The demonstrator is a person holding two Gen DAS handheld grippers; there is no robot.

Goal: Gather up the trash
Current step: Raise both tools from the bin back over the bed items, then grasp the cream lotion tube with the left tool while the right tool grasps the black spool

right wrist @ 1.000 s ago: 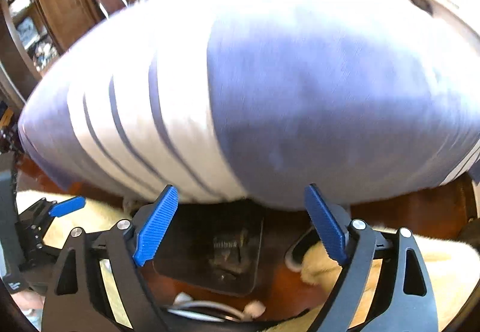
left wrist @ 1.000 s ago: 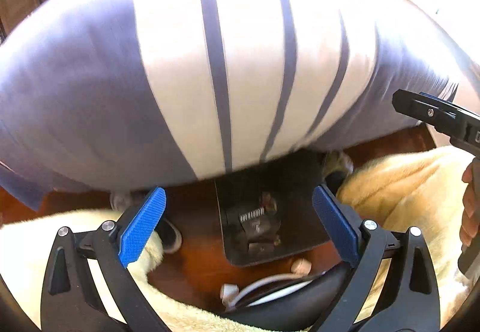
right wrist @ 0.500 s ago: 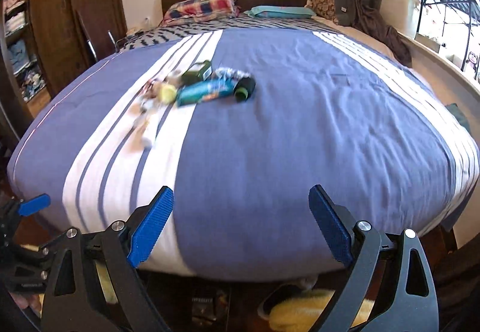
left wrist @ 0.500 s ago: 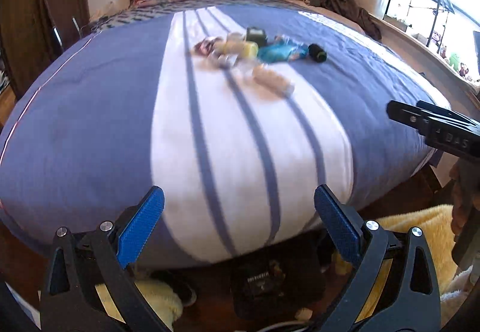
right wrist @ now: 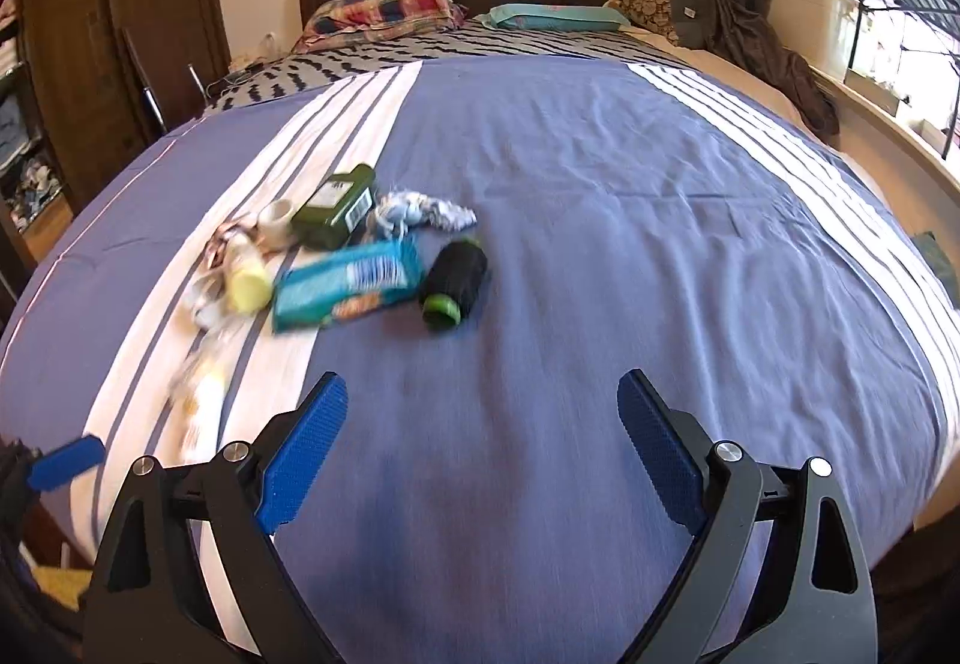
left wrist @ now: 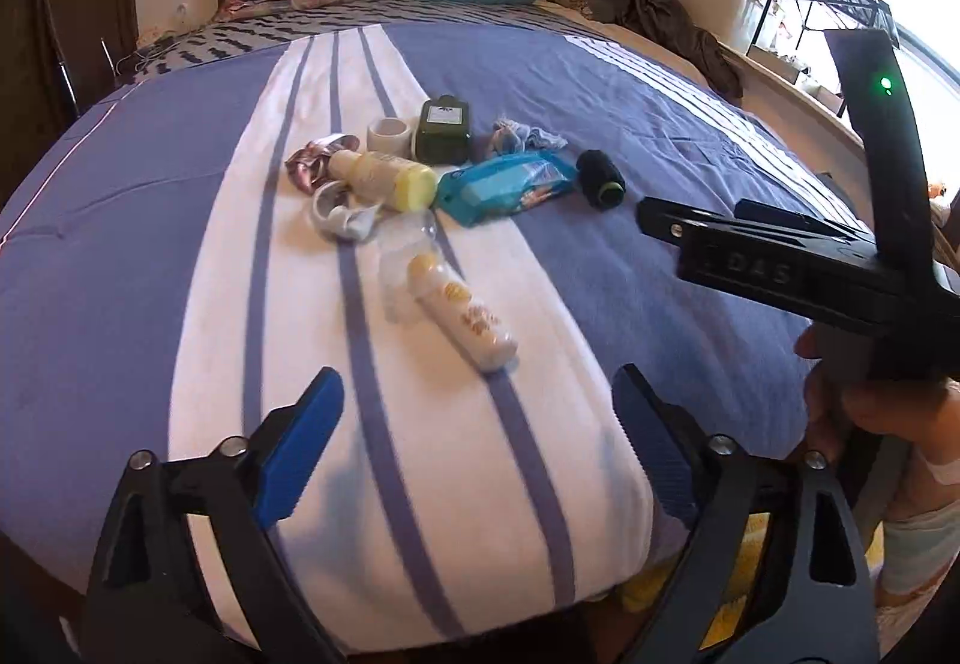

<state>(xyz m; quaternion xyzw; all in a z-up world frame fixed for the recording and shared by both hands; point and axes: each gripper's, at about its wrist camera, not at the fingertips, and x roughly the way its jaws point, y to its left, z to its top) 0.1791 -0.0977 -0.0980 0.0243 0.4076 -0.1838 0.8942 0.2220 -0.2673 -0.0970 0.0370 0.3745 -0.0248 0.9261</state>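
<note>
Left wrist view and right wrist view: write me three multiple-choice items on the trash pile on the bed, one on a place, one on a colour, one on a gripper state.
1. Where does the black cylindrical roll with the green end lie relative to the flat teal plastic packet?
A. on top of it
B. beside it, on the plain blue part of the striped blue and white bedspread
C. under the plaid pillow

2. What colour is the squat rectangular bottle next to the small white tape ring?
A. dark green
B. red
C. orange

3. How do the left hand-held gripper and right hand-held gripper stand?
A. both shut on trash
B. one holds the packet
C. both open, holding nothing

Answers: 1 B, the roll sits just off the packet's end on blue cloth. 2 A, its body is dark green in both views. 3 C, the blue pads stand wide apart with only bedspread between them.
</note>
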